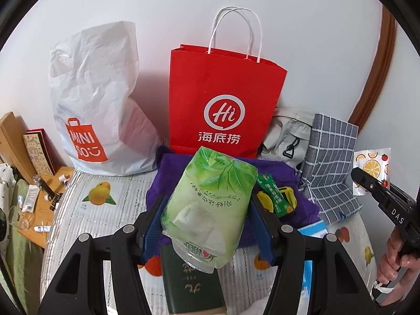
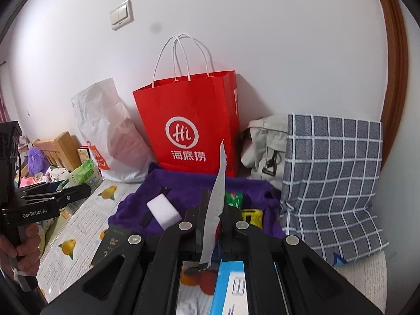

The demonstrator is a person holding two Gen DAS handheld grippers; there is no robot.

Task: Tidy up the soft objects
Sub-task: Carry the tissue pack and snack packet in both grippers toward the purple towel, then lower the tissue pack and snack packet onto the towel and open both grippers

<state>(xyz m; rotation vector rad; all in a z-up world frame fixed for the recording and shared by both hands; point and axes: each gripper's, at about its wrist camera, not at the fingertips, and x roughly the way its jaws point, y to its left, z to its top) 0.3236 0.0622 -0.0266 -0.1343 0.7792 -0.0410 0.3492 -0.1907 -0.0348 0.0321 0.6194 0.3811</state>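
Holding a green tissue pack (image 1: pixel 210 204) in my left gripper (image 1: pixel 207 225), I find both blue pads pressed against its sides, the jaws about half closed on it, the pack lifted above the bedspread (image 1: pixel 105 223). My right gripper (image 2: pixel 214 215) has its jaws nearly together, pinching a thin fruit-print sachet (image 1: pixel 371 168) seen edge-on in its own view. Below the left jaws at 6 o'clock lies a dark green booklet (image 1: pixel 191 288). Beyond the pack, a purple towel (image 2: pixel 183 186) is spread, carrying a white foam block (image 2: pixel 164 210). At 3 o'clock leans a checked grey cushion (image 2: pixel 333 178), with a beige bag (image 2: pixel 265 141) behind it. Farthest, against the wall at 12 o'clock, stands the red paper bag (image 1: pixel 223 99); the white plastic bag (image 1: pixel 97 99) sits at 10 o'clock. Judgement: carry step in progress. Next move likely calls for raising the pack over a bag's rim before release; destination unconfirmed.
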